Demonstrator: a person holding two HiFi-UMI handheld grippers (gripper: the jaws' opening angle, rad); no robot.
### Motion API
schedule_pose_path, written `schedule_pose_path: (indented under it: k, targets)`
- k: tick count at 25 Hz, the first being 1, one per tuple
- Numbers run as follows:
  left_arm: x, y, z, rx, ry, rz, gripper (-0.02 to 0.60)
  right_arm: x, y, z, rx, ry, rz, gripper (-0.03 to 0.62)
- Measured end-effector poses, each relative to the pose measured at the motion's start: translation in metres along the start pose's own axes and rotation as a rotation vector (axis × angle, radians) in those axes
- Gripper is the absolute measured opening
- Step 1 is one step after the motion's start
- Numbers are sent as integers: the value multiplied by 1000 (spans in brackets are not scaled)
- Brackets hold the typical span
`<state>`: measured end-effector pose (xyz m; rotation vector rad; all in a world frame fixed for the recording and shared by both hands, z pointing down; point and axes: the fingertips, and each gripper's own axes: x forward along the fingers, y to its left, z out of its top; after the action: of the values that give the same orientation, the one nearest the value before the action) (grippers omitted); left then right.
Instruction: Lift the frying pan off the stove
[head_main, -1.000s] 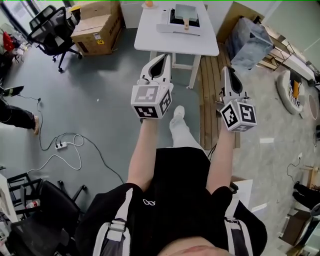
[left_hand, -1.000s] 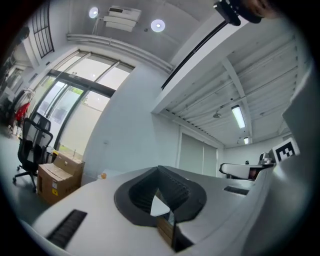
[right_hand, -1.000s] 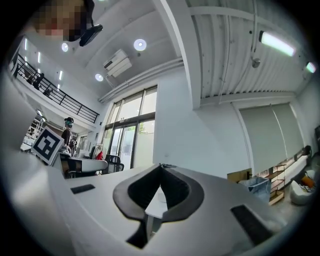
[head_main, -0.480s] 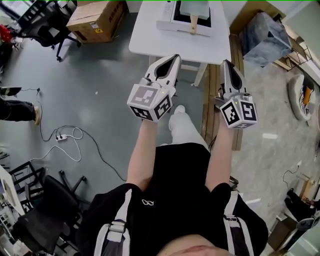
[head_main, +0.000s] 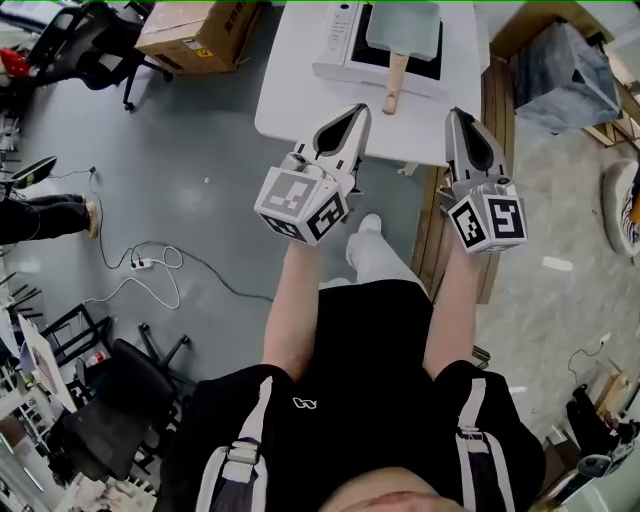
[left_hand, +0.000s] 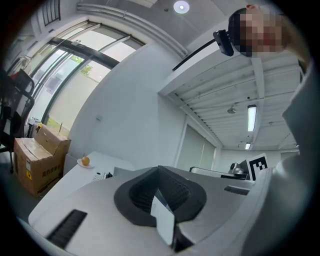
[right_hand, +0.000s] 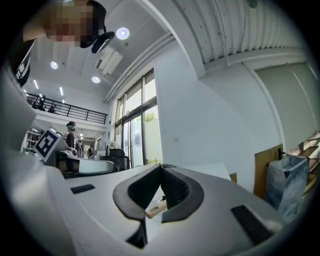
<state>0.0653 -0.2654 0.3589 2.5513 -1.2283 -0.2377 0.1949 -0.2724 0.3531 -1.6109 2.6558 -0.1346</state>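
Note:
A square grey-green frying pan (head_main: 405, 25) with a wooden handle (head_main: 396, 85) sits on a white stove (head_main: 338, 45) on a white table (head_main: 300, 95) at the top of the head view. My left gripper (head_main: 357, 110) is shut and empty, held in the air over the table's near edge, left of the handle. My right gripper (head_main: 457, 115) is also shut and empty, just right of the handle and short of the pan. In the right gripper view the wooden handle (right_hand: 156, 210) shows beyond the shut jaws. The left gripper view looks over the table (left_hand: 95, 167), jaws together.
A cardboard box (head_main: 195, 30) and an office chair (head_main: 85, 40) stand left of the table. Wooden boards (head_main: 492, 100) and a grey bag (head_main: 570, 70) lie to its right. Cables (head_main: 150, 265) trail on the floor. An orange (left_hand: 85, 161) sits on the table's far end.
The table, stove and pan have come closer in the head view. Both grippers have moved forward to the table's near edge and stayed shut.

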Motion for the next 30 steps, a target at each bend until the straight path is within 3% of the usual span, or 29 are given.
schedule_pose_path:
  k: [6, 11, 17, 25, 30]
  targets:
    - [43, 17, 26, 16, 11, 30, -6, 37, -26, 16, 20, 8, 30, 3]
    - [59, 33, 27, 10, 58, 43, -6, 56, -35, 12, 70, 20, 33, 3]
    - [68, 48, 26, -30, 101, -8, -6, 74, -29, 12, 88, 22, 40, 3]
    - [93, 47, 6, -10, 180, -134, 0, 81, -41, 0, 129, 47, 31, 3]
    - [93, 65, -10, -43, 220, -105, 8, 88, -36, -18, 190, 107, 83, 3]
